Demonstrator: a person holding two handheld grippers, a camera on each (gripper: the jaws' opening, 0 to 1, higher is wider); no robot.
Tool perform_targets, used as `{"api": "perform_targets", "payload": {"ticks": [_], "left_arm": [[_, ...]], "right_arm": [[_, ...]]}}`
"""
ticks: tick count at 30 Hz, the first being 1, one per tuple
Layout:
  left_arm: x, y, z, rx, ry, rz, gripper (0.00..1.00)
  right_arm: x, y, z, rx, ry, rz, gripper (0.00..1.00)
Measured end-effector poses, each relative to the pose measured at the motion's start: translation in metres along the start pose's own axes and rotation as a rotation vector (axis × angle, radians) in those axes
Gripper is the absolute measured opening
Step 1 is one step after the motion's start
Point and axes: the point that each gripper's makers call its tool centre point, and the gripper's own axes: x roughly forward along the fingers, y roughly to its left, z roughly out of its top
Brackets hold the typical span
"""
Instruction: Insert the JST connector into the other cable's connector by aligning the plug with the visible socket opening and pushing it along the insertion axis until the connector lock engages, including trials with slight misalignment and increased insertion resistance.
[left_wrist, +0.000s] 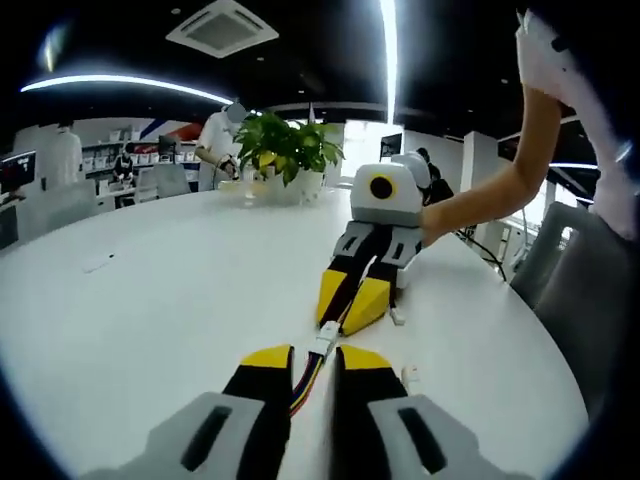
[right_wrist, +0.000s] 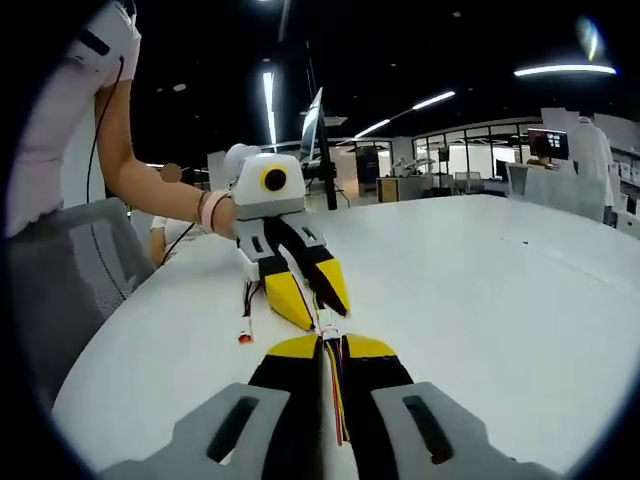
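Two yellow-tipped grippers meet tip to tip over a white table (left_wrist: 150, 300). The left gripper (left_wrist: 312, 352) is closed on a cable (left_wrist: 305, 385) ending in a white connector (left_wrist: 324, 338). The right gripper (right_wrist: 322, 345) is closed on its own cable (right_wrist: 336, 395); the joint between them looks mated, though it is tiny. A spare cable (right_wrist: 246, 310) lies nearby.

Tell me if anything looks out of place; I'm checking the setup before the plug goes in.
Nothing looks damaged or spilled. A loose white connector lies on the table beside the left gripper, and another cable with an orange end lies near the right gripper. Both grippers hold wires, nose to nose.
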Motion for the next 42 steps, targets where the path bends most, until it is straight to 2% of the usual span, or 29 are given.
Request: {"api": "perform_targets", "payload": {"ticks": [6,7,8,9,13,17,20,23,26,28,35,42], "left_arm": [[-0.004,0.002,0.002,-0.003,0.017,0.019,0.16],[-0.006,0.003,0.005,-0.019,0.008,0.027,0.17],[-0.006,0.002,0.013,-0.054,-0.028,0.027,0.17],[-0.008,0.002,0.021,-0.05,-0.056,0.025,0.17],[-0.014,0.005,0.038,-0.013,-0.072,0.048,0.19],[-0.02,0.0,0.044,0.016,-0.067,0.036,0.2],[-0.025,-0.008,0.042,0.038,-0.045,0.018,0.21],[-0.029,-0.016,0.035,0.068,-0.001,0.007,0.21],[-0.032,-0.022,0.028,0.105,0.043,0.004,0.21],[-0.034,-0.026,0.027,0.1,0.041,-0.005,0.21],[-0.035,-0.038,0.021,0.08,0.048,-0.026,0.21],[-0.038,-0.046,0.023,0.058,0.015,-0.042,0.2]], "right_arm": [[-0.002,-0.003,0.003,0.025,-0.024,-0.01,0.09],[-0.002,-0.002,0.007,0.048,-0.049,-0.009,0.09],[-0.002,-0.001,0.008,0.052,-0.053,-0.008,0.09],[-0.002,-0.001,0.008,0.062,-0.053,-0.01,0.09],[-0.004,0.001,0.018,0.066,-0.086,-0.017,0.09],[-0.009,0.006,0.031,0.038,-0.099,-0.011,0.1],[-0.015,0.011,0.034,0.015,-0.087,-0.001,0.11],[-0.022,0.019,0.027,-0.01,-0.045,0.018,0.11],[-0.028,0.03,0.01,-0.05,0.045,0.053,0.14],[-0.032,0.036,0.005,-0.057,0.07,0.071,0.13],[-0.039,0.039,0.0,-0.046,0.087,0.074,0.12],[-0.045,0.04,-0.003,-0.067,0.107,0.088,0.13]]}}
